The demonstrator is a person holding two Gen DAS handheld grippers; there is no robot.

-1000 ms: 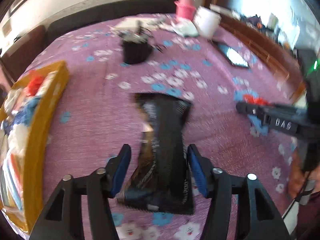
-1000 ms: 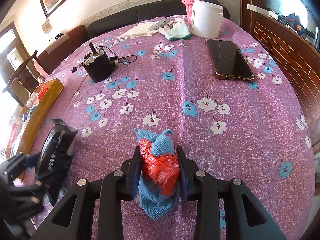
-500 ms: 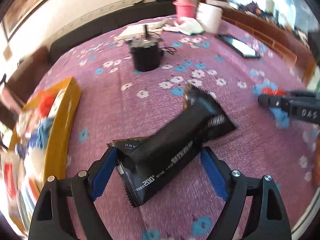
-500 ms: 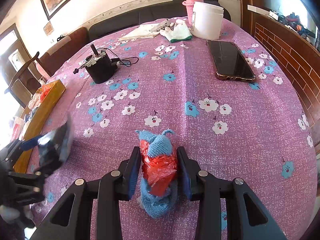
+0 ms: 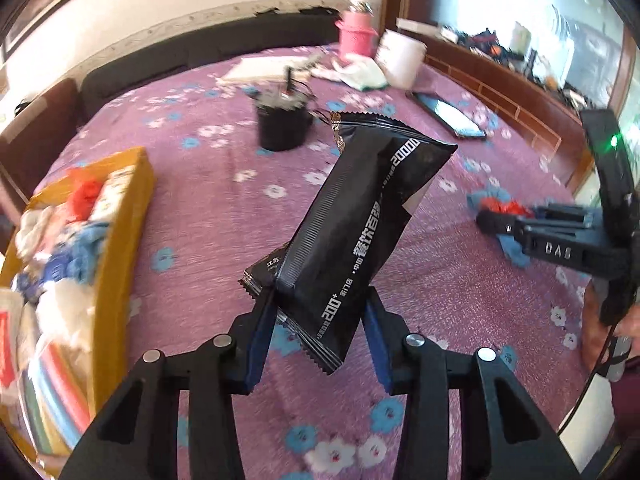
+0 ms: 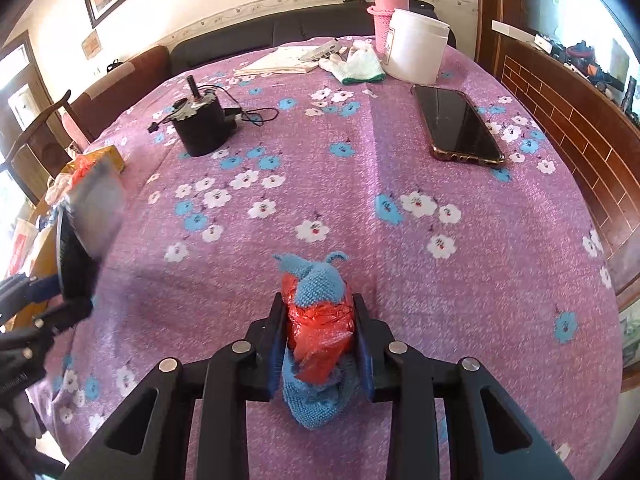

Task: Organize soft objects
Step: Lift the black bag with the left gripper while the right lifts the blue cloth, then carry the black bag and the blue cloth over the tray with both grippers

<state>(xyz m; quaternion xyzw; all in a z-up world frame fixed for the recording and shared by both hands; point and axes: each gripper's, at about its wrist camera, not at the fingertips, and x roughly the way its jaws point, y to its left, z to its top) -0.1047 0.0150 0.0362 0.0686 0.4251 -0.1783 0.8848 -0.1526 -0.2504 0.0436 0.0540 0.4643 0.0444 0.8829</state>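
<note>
Over the purple floral tablecloth, the left gripper has just closed, pinching the black packet; the right gripper squeezes the blue knit bundle.

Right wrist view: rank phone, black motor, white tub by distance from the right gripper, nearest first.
From the right gripper, shut on the blue knit bundle:
1. Phone, ahead on the right. The black motor, ahead on the left, is about as far; too close to call.
2. White tub, at the far right edge of the table.
</note>
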